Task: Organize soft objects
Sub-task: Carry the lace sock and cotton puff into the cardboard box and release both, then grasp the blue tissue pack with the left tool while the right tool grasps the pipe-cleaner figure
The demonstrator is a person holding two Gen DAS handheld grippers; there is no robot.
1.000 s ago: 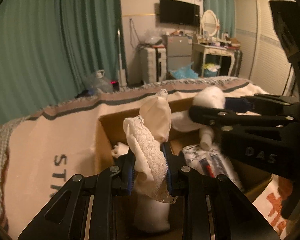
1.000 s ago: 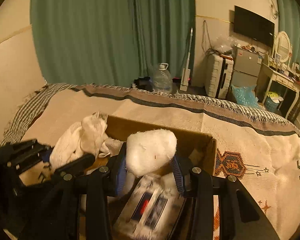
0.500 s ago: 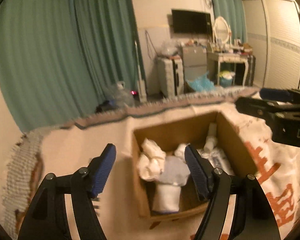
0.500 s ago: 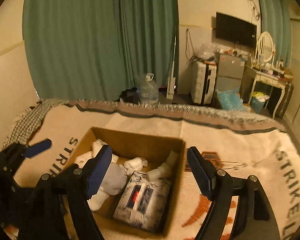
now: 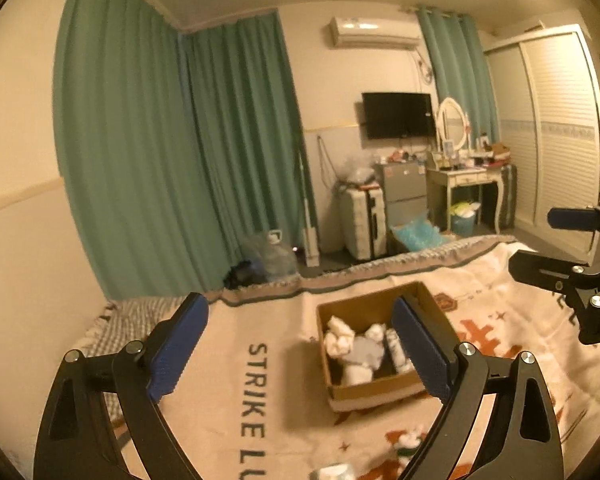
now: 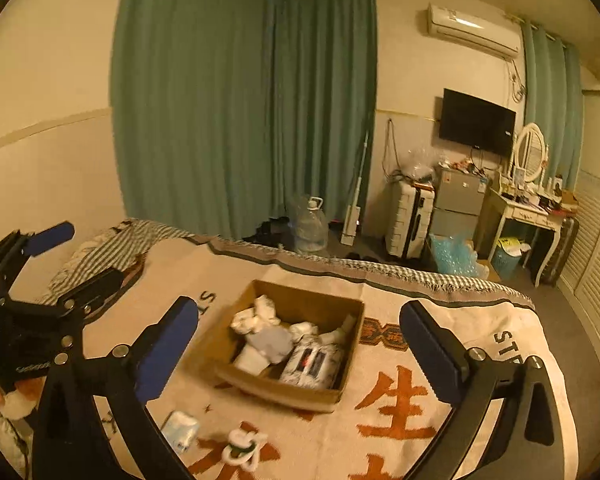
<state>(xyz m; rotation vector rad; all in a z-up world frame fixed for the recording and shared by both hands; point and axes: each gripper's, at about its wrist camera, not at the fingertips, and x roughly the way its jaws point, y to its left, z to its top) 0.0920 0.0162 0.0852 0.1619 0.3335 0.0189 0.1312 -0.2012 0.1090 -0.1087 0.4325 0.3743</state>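
An open cardboard box [image 6: 342, 390] sits on a printed blanket [image 6: 412, 420] on the bed; it also shows in the left wrist view [image 5: 374, 390]. Inside lie white socks [image 6: 260, 310], a pale grey cloth [image 6: 274, 338] and a wrapped tissue pack [image 6: 312, 364]. My left gripper [image 5: 300, 350] is open and empty, high above the bed. My right gripper [image 6: 300, 344] is open and empty, also raised well above the box. A small white pack [image 6: 180, 432] and a white-and-green soft item [image 6: 242, 448] lie on the blanket in front of the box.
Green curtains [image 6: 240, 100] hang behind the bed. A water jug [image 6: 310, 222], suitcase [image 6: 410, 218], small fridge [image 6: 458, 200] and dressing table [image 6: 528, 212] stand on the floor beyond the far edge. A striped cloth [image 6: 112, 244] lies at the bed's left end.
Both grippers let go of their white soft items into the box, opened wide, and rose up and back away from it. The box now looks small below.
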